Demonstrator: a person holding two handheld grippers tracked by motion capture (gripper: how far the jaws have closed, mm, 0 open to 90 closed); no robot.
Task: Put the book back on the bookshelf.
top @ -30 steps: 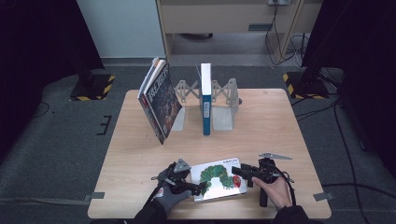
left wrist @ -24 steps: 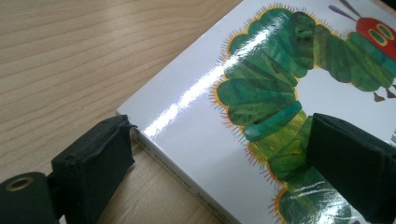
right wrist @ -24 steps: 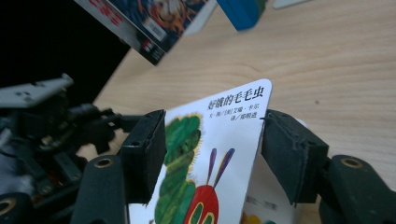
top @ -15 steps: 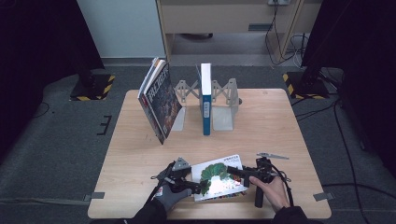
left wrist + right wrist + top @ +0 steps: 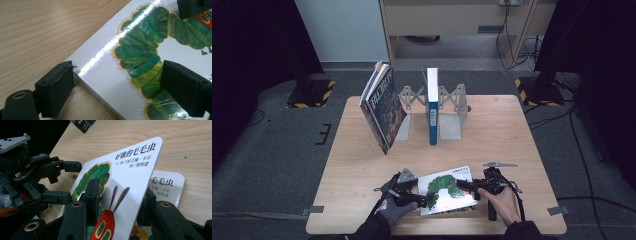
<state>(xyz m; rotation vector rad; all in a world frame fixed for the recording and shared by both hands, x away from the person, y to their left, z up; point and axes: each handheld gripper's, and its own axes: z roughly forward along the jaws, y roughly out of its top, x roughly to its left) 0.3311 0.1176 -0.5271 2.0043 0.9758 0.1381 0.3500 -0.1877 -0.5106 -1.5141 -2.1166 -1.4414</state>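
Right hand-held gripper (image 5: 117, 202), jaws just closing, clamps the book's (image 5: 451, 190) lifted cover; left hand-held gripper (image 5: 117, 87) apparently straddles its spine, pads apart.

Bare table (image 5: 512, 135) lies between the picture book (image 5: 447, 190) and the bookends (image 5: 452, 112).

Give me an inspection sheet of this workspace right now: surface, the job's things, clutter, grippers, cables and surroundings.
Surface: wooden table, bare wood on the right side.
Job's things: caterpillar picture book at the near edge; its front cover is lifted, the title page showing beneath.
Clutter: one magazine leaning and one blue book upright in the metal bookends at the far side.
Grippers: left gripper straddles the book's left edge, jaws apart, not pressing. Right gripper has its jaws on either side of the lifted cover; they have just been closing.
Cables: several on the floor at right.
Surroundings: grey carpet, a wooden cabinet behind the table, black stands at both sides.
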